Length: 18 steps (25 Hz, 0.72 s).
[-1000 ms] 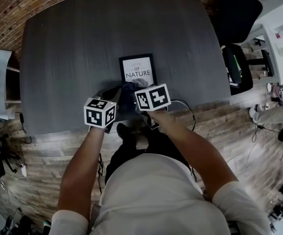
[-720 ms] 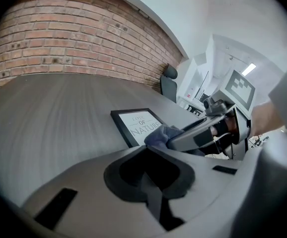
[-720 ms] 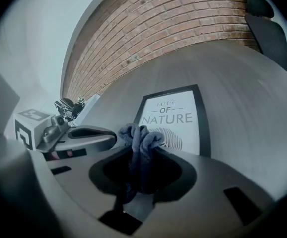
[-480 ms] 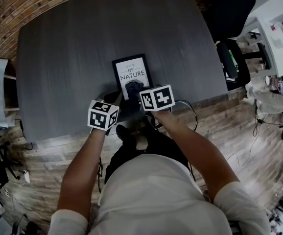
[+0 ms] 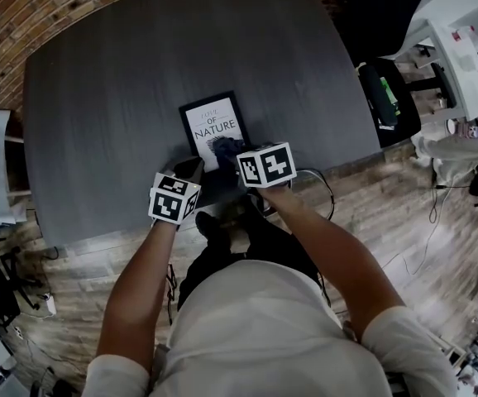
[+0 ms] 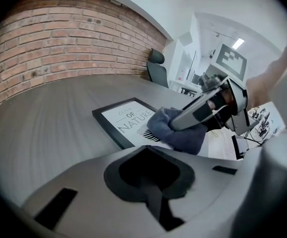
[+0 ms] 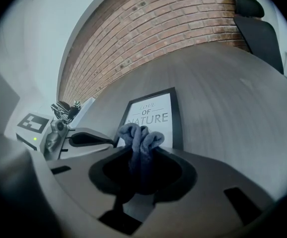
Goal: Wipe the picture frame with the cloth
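The left gripper (image 5: 191, 169) is being held just beside the near left corner of the picture frame (image 5: 212, 121), its fingers pressed together with nothing between them. The frame is lying flat on the dark worktop (image 5: 123, 73). A blue cloth (image 7: 140, 139) is being pinched by the fingers of the right gripper (image 7: 141, 156) and pressed onto the frame's near part.

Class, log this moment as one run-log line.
right gripper: shut on cloth | cloth: on picture frame, near end | left gripper: shut, empty, beside frame
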Available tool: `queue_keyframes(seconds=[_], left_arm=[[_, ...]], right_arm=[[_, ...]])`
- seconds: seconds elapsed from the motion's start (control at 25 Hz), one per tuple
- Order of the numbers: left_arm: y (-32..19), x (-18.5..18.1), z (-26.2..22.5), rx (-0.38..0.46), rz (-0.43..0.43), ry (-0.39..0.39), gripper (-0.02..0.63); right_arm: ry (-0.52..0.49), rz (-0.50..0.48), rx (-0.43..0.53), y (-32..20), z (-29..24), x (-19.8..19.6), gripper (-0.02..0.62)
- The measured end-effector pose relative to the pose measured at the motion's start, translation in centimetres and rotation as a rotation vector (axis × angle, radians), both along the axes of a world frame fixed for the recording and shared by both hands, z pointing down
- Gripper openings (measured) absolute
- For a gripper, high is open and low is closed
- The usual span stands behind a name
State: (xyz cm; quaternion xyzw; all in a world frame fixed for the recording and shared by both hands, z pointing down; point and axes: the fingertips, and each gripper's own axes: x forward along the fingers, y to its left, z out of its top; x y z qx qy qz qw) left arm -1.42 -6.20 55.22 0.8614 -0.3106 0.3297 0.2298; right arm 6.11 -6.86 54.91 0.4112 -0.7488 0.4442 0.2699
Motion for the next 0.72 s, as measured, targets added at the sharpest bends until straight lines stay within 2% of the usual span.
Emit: queue_keyframes(seconds=[0.36, 0.72], left_arm=[[-0.1, 0.1, 0.0, 0.02, -0.033, -0.007, 0.008], [-0.1, 0.1, -0.1, 0.007, -0.056, -0.007, 0.008]], right_arm=[[0.016, -0.003, 0.01, -0.5, 0.0, 3.3, 0.129], [0.041, -0.096, 0.02, -0.4, -0.6, 4.8, 0.132]])
